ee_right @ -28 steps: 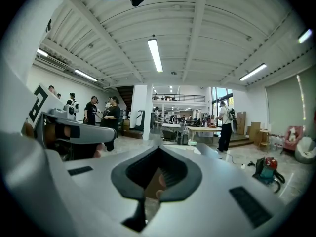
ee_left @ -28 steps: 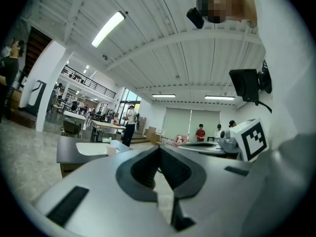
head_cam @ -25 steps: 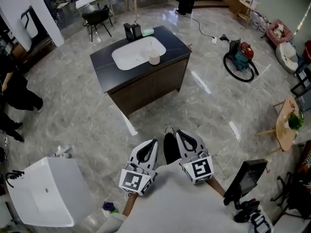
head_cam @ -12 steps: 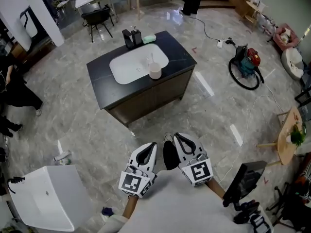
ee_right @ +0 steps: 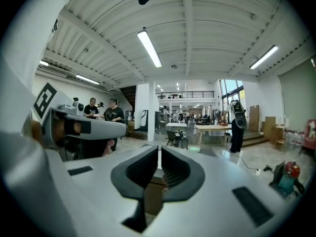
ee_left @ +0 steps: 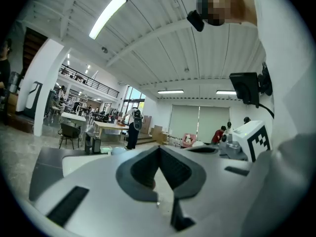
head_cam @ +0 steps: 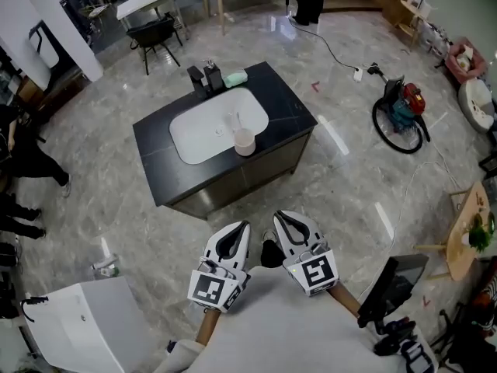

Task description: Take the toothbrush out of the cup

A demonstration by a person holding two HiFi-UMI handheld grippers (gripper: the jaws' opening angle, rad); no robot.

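A pale cup (head_cam: 245, 141) stands on the near rim of the white basin (head_cam: 202, 130), set in a black-topped sink island (head_cam: 291, 111). A thin toothbrush (head_cam: 238, 123) sticks up out of the cup. Both grippers hang side by side low in the head view, well short of the island and pointing at it. My left gripper (head_cam: 244, 226) (ee_left: 159, 149) has its jaws meeting at the tips, with nothing between them. The jaws of my right gripper (head_cam: 278, 217) (ee_right: 159, 150) stand together too, holding nothing.
Two black dispensers (head_cam: 203, 76) and a green item (head_cam: 237, 76) sit at the basin's far edge. A white tub (head_cam: 78, 325) stands at lower left and a black screen on a stand (head_cam: 392, 286) at lower right. A red and teal machine (head_cam: 400, 107) lies to the right.
The sink island has come closer and lower in the head view, and has shifted a little left. Both grippers keep their place in the view, jaws unchanged.
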